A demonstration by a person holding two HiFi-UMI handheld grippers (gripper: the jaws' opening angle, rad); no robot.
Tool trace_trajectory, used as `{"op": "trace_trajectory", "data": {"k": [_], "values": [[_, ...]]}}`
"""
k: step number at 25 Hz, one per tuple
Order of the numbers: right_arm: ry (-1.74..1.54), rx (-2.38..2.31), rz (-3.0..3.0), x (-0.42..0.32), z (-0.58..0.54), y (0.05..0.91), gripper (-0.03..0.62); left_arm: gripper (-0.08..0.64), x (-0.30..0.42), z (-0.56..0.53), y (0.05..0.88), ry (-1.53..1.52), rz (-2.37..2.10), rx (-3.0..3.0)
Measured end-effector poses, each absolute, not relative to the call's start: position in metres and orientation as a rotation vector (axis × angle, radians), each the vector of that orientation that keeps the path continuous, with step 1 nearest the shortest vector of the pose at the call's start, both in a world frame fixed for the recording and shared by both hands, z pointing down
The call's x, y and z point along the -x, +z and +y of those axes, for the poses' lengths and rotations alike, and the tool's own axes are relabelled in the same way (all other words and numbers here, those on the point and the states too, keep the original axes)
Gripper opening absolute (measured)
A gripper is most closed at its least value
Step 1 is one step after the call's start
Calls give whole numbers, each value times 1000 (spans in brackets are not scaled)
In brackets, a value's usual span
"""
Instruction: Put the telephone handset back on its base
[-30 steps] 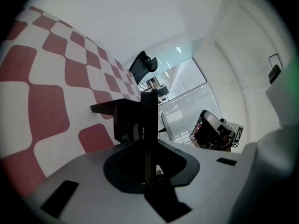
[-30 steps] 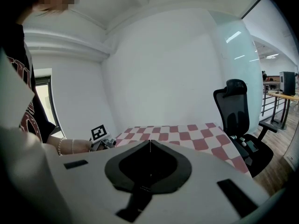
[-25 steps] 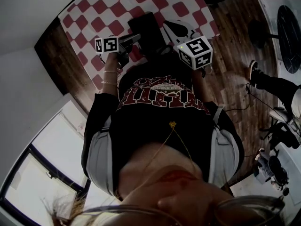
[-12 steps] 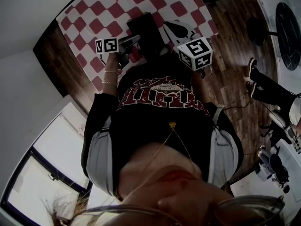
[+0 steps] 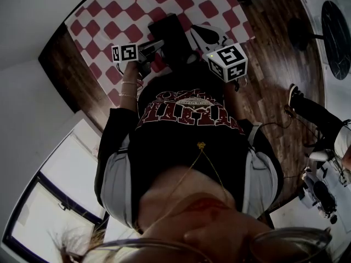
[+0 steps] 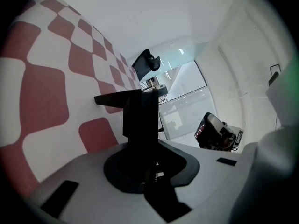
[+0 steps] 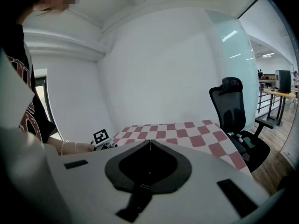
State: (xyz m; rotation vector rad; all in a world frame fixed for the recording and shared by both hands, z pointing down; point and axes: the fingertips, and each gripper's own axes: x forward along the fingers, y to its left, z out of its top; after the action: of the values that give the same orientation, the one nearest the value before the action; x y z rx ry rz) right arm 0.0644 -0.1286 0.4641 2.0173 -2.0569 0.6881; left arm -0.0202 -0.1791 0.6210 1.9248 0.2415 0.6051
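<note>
In the left gripper view a black telephone handset (image 6: 139, 118) stands up out of my left gripper (image 6: 142, 141), whose jaws are shut on it above the red-and-white checkered cloth (image 6: 42, 101). In the head view the left gripper (image 5: 143, 55) sits at the cloth's near edge, just left of a black boxy telephone base (image 5: 169, 33). My right gripper (image 5: 204, 34) hovers just right of that base. In its own view the right gripper (image 7: 149, 143) is shut, its jaws meeting in a thin line with nothing between them.
The checkered table (image 5: 126, 10) stands on a dark wooden floor (image 5: 263, 81). A black office chair (image 7: 233, 108) is at the table's far side. A person's shoe and leg (image 5: 294, 95) are on the floor at the right. A white desk (image 5: 329, 15) fills the top right corner.
Both grippers hold still. The leg and shoe on the floor at the right have shifted a little.
</note>
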Motion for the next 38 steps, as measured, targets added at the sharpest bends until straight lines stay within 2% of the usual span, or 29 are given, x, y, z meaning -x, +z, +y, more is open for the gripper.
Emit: {"op": "trace_trajectory", "data": {"k": [38], "values": [[710,-2107,-2049,-53,-115,461,20,117,31,-186,626,818,188,-1916]]}}
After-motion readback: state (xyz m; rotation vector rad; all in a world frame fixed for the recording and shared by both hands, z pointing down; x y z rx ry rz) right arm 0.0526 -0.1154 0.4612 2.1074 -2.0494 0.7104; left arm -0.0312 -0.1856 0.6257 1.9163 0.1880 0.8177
